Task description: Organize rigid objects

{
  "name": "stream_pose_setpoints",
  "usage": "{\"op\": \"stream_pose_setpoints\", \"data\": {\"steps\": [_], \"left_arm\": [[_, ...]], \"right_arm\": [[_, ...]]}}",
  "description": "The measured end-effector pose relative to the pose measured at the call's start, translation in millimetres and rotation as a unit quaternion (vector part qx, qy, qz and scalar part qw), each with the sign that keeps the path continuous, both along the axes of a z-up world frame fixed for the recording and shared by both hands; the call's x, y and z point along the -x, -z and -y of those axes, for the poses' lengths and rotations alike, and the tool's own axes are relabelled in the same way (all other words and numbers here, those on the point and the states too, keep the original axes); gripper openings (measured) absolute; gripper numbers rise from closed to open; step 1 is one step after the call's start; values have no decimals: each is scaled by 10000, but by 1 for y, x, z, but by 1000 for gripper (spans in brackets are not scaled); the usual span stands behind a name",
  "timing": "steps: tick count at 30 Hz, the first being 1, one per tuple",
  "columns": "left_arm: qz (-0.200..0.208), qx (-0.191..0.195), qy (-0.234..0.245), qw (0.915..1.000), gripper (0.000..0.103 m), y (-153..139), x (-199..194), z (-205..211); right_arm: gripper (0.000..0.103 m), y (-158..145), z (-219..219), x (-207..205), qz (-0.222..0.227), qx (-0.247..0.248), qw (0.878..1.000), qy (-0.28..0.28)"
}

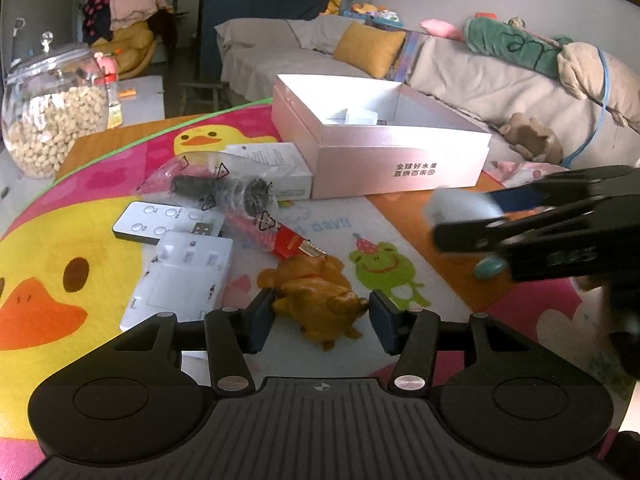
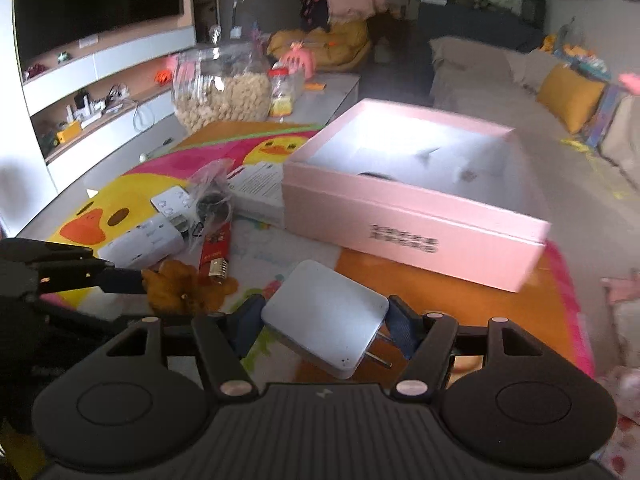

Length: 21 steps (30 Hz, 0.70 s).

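On the cartoon play mat (image 1: pixel 60 240), nearest the onlooker: the left gripper (image 1: pixel 320 312), fingers spread around the brown dog figurine (image 1: pixel 320 300), one pad at its rear, the other just clear of its snout. Closing off-centre could tip or squirt it sideways. Beside it, the right gripper (image 2: pixel 324 324) pinches a white plug charger (image 2: pixel 324 320) by its edges, clear of the mat; the hold looks skewed, prongs near one pad, so it may twist loose. Beyond lies the open pink box (image 2: pixel 416 236). Its contents are glare-washed; the bagged items (image 1: pixel 224 192) are indistinct.
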<state>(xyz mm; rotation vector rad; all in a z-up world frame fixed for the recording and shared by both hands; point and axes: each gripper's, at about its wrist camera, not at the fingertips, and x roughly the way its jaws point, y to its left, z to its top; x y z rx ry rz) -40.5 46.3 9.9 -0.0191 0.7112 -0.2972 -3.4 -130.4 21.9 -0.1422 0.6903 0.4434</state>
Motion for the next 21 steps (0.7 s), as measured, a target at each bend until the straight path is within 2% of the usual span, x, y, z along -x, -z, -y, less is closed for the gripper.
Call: {"op": "stream_pose_setpoints", "data": {"steps": [4, 6, 11, 16, 21], "left_arm": [[262, -175, 249, 9992, 49, -3, 12, 8], [326, -134, 433, 9984, 49, -8, 18, 12], [348, -89, 606, 9975, 49, -17, 24, 17], [338, 159, 467, 9982, 49, -24, 22, 8], [235, 681, 259, 9971, 49, -37, 13, -13]], "right_arm": [[66, -13, 15, 23, 495, 134, 9983, 283], [66, -20, 22, 30, 676, 138, 9970, 341], [66, -28, 36, 37, 868, 62, 9953, 432], [66, -19, 39, 41, 739, -4, 9968, 289], [66, -6, 31, 46, 399, -113, 9991, -83]]}}
